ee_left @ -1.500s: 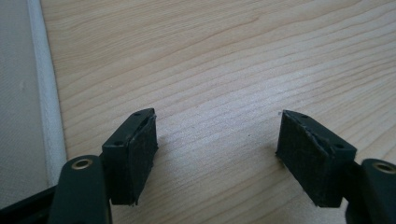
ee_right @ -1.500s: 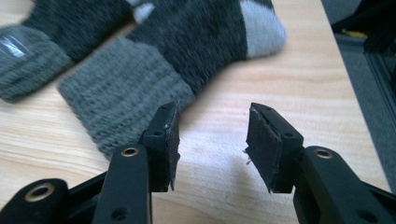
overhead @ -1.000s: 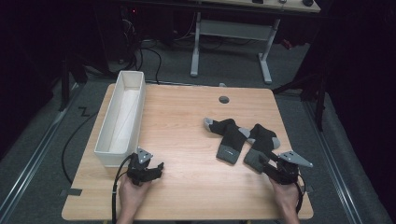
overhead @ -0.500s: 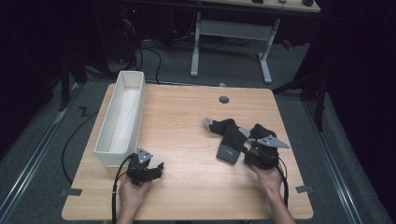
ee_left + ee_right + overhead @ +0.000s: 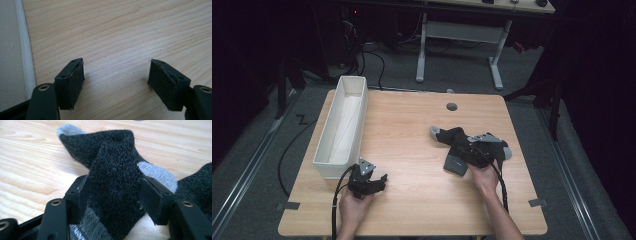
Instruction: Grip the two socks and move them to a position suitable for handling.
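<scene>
A light wooden table [image 5: 412, 125] spans the middle of the high view, a long white bin [image 5: 343, 125] along its left side and a dark grey sock [image 5: 457, 142] lying right of centre. The right gripper [image 5: 469, 150] sits over the sock, its jaws just opening wide, the fabric between them. At lower left, the left gripper [image 5: 379, 181] rests wide open on bare wood, holding nothing.

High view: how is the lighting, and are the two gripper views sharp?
High view: the table is evenly lit, the room around it is nearly black. Left gripper view: crisp wood grain, no glare. Right gripper view: the sock between the right tongs is sharp in its knit, the far table softens.
</scene>
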{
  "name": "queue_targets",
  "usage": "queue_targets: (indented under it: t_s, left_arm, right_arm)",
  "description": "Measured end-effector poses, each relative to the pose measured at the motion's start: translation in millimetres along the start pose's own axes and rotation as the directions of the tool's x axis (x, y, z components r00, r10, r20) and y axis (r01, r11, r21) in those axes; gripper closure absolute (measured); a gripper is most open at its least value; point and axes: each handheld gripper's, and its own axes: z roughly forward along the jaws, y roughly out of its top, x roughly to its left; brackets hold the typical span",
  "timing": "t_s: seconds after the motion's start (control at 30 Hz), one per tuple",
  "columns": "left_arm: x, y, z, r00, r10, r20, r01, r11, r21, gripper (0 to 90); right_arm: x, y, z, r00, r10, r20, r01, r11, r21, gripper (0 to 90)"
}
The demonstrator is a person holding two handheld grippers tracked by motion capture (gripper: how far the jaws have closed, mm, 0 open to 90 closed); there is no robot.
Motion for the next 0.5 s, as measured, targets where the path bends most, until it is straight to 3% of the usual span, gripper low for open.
queue_targets:
  t_s: [0.3,0.43,0.5]
  left_arm:
    - [0.0,0.0,-0.1,1.0,0.0,0.001,0.0,1.0,0.0,29.0]
    - [0.0,0.0,-0.1,1.0,0.0,0.001,0.0,1.0,0.0,29.0]
    - [0.0,0.0,-0.1,1.0,0.0,0.001,0.0,1.0,0.001,29.0]
  right_arm:
    - [3.5,3.5,19.5,0.9995,0.015,0.027,-0.016,0.998,0.055,40.7]
    - [3.8,1.8,24.1,0.9995,0.012,0.029,-0.015,0.997,0.082,50.1]
    - [4.6,0.1,27.6,0.9998,0.002,0.022,-0.004,0.995,0.102,59.5]
